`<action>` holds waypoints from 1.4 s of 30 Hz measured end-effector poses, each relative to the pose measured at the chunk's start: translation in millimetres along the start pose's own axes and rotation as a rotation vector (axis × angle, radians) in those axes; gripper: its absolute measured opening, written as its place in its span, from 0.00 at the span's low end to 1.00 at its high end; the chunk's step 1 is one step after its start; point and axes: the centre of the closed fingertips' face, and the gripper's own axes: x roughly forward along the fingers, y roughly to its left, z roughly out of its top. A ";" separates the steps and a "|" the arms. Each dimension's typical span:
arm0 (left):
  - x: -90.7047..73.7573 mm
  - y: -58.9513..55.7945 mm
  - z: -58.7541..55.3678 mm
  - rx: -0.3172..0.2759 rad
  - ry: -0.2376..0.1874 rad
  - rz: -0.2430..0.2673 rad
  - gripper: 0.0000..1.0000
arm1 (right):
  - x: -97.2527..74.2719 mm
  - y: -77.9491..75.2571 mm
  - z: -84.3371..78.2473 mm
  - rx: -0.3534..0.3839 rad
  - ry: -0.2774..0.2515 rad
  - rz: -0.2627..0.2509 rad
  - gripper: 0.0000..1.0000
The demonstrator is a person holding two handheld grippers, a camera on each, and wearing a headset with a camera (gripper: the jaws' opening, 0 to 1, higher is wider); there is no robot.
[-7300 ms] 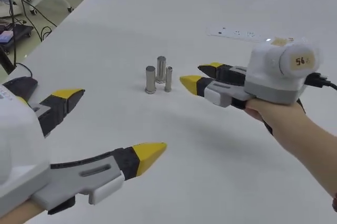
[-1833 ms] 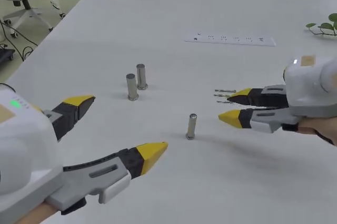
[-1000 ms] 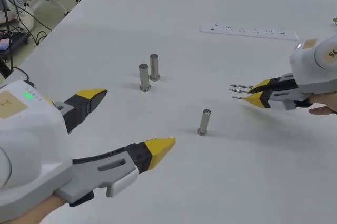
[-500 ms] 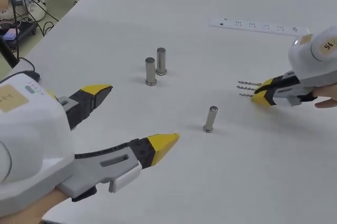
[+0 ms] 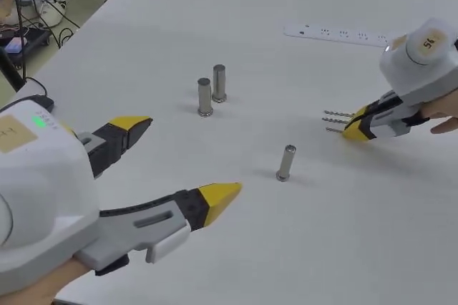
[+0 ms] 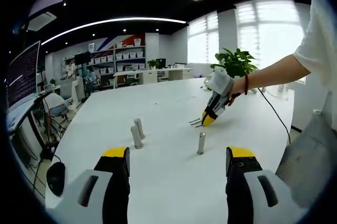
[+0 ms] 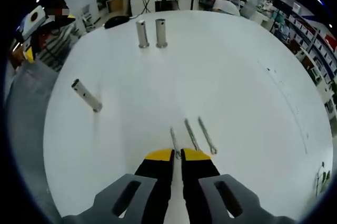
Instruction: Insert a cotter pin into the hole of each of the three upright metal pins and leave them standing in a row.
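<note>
r gripper point(image 5: 352, 130) nose-down at cotter pins point(image 7: 192, 134)

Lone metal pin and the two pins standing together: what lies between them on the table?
Nothing: the head view shows only bare white table between the lone pin and the pair.

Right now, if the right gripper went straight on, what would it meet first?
Probably the nearest cotter pin, whose end lies right at the right gripper's jaws.
</note>
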 end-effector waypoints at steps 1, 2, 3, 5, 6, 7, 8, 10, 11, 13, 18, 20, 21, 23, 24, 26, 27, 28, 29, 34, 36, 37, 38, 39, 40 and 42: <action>0.0 -0.2 -0.1 0.000 0.000 -0.001 0.74 | -0.1 -0.6 -0.5 0.005 0.002 -0.004 0.05; 0.1 -0.6 -0.3 0.000 0.001 -0.002 0.74 | 0.2 -1.1 -0.1 0.003 -0.001 -0.007 0.05; 0.2 -1.1 -0.4 0.000 0.001 -0.003 0.73 | 0.1 -1.0 -0.4 0.006 0.000 -0.008 0.05; 0.5 -1.9 -0.7 0.000 0.002 -0.006 0.73 | 0.0 -0.8 -0.8 0.006 0.000 -0.012 0.04; 0.7 -2.4 -0.9 0.000 0.003 -0.008 0.73 | 0.0 -0.7 -0.7 0.005 0.002 -0.014 0.04; 0.9 -2.9 -1.1 0.001 0.005 -0.009 0.73 | -0.2 -0.3 -0.9 0.002 0.006 -0.017 0.04; 0.9 -3.1 -1.1 0.003 0.005 -0.010 0.73 | -0.1 -0.2 -0.8 -0.001 0.010 -0.019 0.03; 1.0 -3.8 -0.9 0.004 0.005 -0.013 0.73 | 0.1 0.4 -0.5 -0.026 0.021 -0.031 0.03; 1.1 -4.3 -0.5 0.003 0.003 -0.016 0.73 | 0.0 0.1 -0.6 -0.020 0.022 -0.035 0.02; 1.2 -4.9 0.3 0.005 0.001 -0.020 0.73 | 0.0 -0.5 -0.7 -0.018 0.022 -0.043 0.02; 1.3 -4.9 1.5 0.011 0.003 -0.022 0.73 | -0.4 -1.4 -0.1 0.011 0.006 -0.052 0.02; 1.4 -5.1 2.0 0.009 0.001 -0.024 0.73 | -0.8 -0.3 -0.4 0.010 0.002 -0.050 0.01; 1.4 -5.1 2.1 0.010 0.001 -0.024 0.73 | -1.2 0.4 -0.8 0.006 0.002 -0.051 0.01; 1.3 -5.4 1.8 0.010 0.003 -0.024 0.73 | -1.9 1.2 -1.4 0.000 -0.001 -0.055 0.01; 1.3 -5.9 1.5 0.010 0.006 -0.026 0.72 | -2.5 1.7 -1.9 -0.004 -0.002 -0.058 0.01; 1.3 -6.5 1.6 0.009 0.005 -0.027 0.72 | -3.9 2.5 -1.8 -0.003 -0.011 -0.062 0.01; 1.3 -6.7 1.6 0.007 0.005 -0.028 0.72 | -4.7 2.7 -1.6 -0.003 -0.015 -0.065 0.01; 1.3 -7.2 1.7 0.004 0.004 -0.030 0.71 | -5.8 3.0 -1.2 -0.003 -0.020 -0.069 0.01; 1.2 -7.6 1.8 0.001 0.004 -0.031 0.71 | -7.1 3.4 -0.8 -0.003 -0.024 -0.072 0.01; 1.0 -9.6 -1.0 0.005 0.023 -0.038 0.66 | -19.4 11.4 6.8 -0.022 -0.066 -0.091 0.01; 1.1 -11.2 0.1 0.000 0.017 -0.044 0.65 | -23.8 14.2 9.2 -0.027 -0.079 -0.100 0.01; 1.1 -12.6 0.7 -0.008 0.014 -0.049 0.65 | -27.2 16.4 10.8 -0.032 -0.087 -0.107 0.01; 1.1 -13.4 0.8 -0.013 0.013 -0.052 0.64 | -29.4 18.3 12.0 -0.036 -0.093 -0.110 0.01; 1.2 -14.4 1.1 -0.017 0.012 -0.054 0.64 | -32.7 21.9 14.1 -0.042 -0.106 -0.110 0.01; 1.3 -15.1 1.5 -0.020 0.011 -0.056 0.63 | -34.6 24.5 15.5 -0.045 -0.114 -0.109 0.01; 1.5 -17.5 2.5 -0.029 0.008 -0.066 0.63 | -39.7 30.5 18.6 -0.055 -0.128 -0.111 0.01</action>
